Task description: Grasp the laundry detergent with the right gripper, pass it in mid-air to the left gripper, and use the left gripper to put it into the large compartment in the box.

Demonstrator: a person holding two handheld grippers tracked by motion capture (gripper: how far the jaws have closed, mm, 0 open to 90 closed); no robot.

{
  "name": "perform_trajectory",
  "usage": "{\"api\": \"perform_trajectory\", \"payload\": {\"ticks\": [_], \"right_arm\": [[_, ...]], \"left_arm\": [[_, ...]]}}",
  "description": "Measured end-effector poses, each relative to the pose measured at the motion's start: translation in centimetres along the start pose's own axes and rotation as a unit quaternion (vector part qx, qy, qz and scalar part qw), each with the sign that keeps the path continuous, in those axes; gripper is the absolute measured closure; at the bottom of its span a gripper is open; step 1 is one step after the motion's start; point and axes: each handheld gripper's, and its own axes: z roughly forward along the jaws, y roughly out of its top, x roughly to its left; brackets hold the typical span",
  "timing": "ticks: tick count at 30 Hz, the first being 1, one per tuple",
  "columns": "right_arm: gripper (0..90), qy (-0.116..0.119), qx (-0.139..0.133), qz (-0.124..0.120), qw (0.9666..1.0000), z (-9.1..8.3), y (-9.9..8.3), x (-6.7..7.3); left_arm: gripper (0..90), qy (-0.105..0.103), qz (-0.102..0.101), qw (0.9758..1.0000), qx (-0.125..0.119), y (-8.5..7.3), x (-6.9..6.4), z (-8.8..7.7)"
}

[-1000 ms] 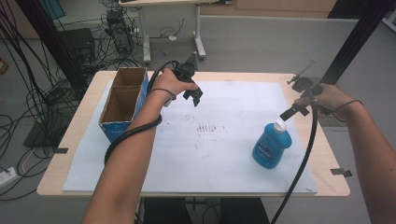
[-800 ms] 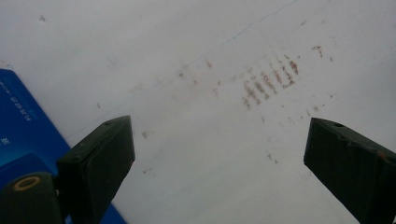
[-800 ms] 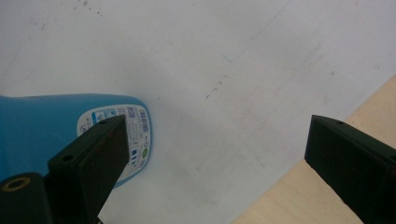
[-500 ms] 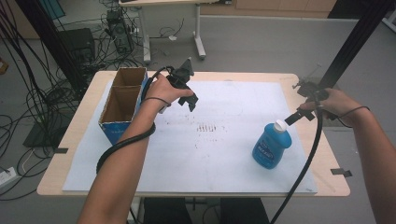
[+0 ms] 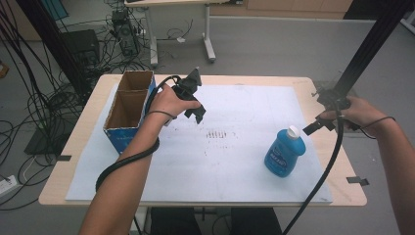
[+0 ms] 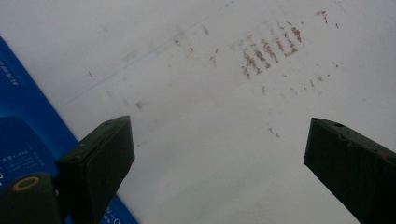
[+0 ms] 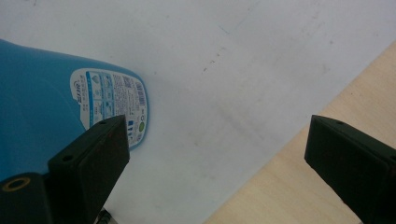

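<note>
Bottle standing free at the sheet's 4 o'clock | right gripper hovering at its 2 o'clock, jaws apart, empty | left gripper idling beside box, jaws apart.

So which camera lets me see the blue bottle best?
The high view: the whole blue bottle stands upright there on the white sheet, white cap on top. The right gripper view catches just part of its side and label. The left gripper view looks at the sheet.

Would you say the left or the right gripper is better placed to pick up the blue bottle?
Probably the right gripper: it hovers open just beside the blue bottle, while the left gripper, also open, hangs near the cardboard box.
</note>
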Motion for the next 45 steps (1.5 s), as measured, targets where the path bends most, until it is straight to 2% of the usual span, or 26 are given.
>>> {"api": "perform_trajectory", "payload": {"ticks": [4, 9, 15, 32, 35, 39, 45], "right_arm": [[6.4, 0.002, -0.004, 0.0, 1.0, -0.1, -0.4, 0.0], [6.4, 0.0, -0.005, -0.001, 1.0, -0.2, -1.2, 0.1], [6.5, 0.002, -0.009, 0.003, 0.9999, -0.2, -1.8, 0.1], [6.5, -0.013, -0.008, -0.009, 0.9998, -0.8, -3.0, 1.4], [6.5, -0.014, -0.008, -0.009, 0.9998, -0.9, -3.3, 1.5], [6.5, -0.012, -0.011, -0.005, 0.9999, -0.9, -3.7, 1.5], [6.4, -0.013, -0.011, -0.005, 0.9998, -0.8, -4.3, 1.6]], "left_arm": [[8.9, -0.002, -0.004, 1.0, -0.007, -0.4, 0.1, 0.0], [8.9, 0.009, -0.004, 0.9999, -0.004, -1.2, 0.2, 0.1], [8.9, 0.012, -0.004, 0.9999, -0.006, -1.8, 0.0, 0.2], [8.9, 0.002, -0.003, 1.0, -0.007, -3.9, -0.8, 1.2], [8.9, -0.006, -0.008, 0.9999, -0.008, -4.4, -0.8, 1.5], [8.9, -0.01, -0.004, 0.9999, -0.006, -4.9, -1.1, 1.9], [8.8, -0.001, -0.001, 1.0, -0.005, -5.5, -1.4, 2.4]]}}
